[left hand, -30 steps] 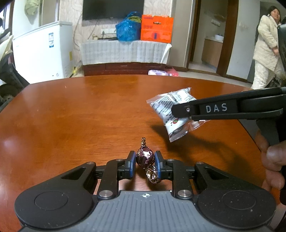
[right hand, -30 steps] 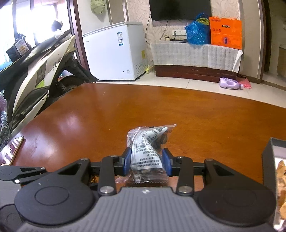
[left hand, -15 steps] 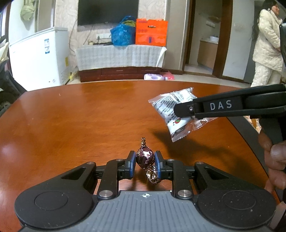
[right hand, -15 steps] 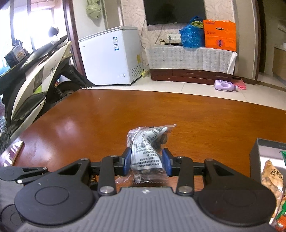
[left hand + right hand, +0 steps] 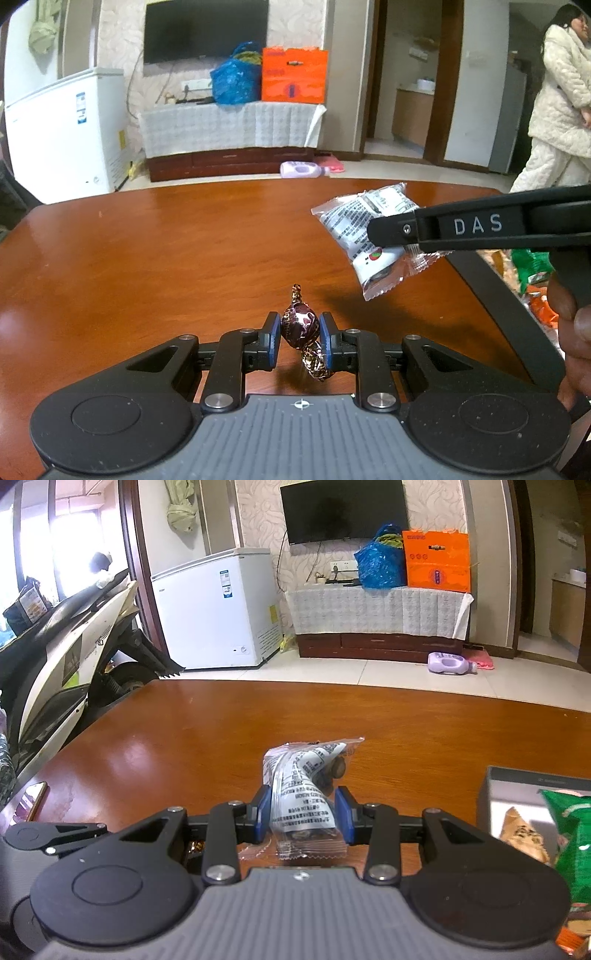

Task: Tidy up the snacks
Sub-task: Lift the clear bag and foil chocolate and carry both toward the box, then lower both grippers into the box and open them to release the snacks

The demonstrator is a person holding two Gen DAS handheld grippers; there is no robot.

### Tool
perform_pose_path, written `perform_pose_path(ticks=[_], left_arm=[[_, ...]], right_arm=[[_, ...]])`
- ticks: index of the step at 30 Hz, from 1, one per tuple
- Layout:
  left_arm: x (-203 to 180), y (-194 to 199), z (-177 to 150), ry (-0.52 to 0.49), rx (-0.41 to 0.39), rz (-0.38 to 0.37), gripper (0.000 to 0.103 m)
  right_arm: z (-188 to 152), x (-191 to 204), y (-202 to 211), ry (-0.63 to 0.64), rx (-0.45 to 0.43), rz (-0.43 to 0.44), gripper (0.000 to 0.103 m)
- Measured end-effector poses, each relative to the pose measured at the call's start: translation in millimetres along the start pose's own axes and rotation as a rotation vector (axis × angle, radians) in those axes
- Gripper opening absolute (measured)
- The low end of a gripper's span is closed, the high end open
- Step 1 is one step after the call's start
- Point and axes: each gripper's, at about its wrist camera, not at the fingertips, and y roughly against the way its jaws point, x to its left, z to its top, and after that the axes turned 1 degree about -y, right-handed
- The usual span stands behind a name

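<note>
Each of the tongs is matte black with a ribbed grey base plate, two round caps at 4 and 8 o'clock, silver screws on the linkage arms and blue finger pads. The left tongs and right tongs share this build. Seen side-on, one arm bears white "DAS" lettering.
</note>
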Motion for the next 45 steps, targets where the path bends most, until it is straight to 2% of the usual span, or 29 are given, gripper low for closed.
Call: perform_pose_path(ticks=[26,45], left_arm=[[-68,-3,23,-0.064,-0.039,-0.1,0.023],[-90,-9,28,-0.087,-0.049,-0.15,0.023]], right_arm=[[-12,-59,69,-0.03,-0.039,-0.084,0.037],[-16,-82,97,-0.04,-0.056,-0.131,0.037]])
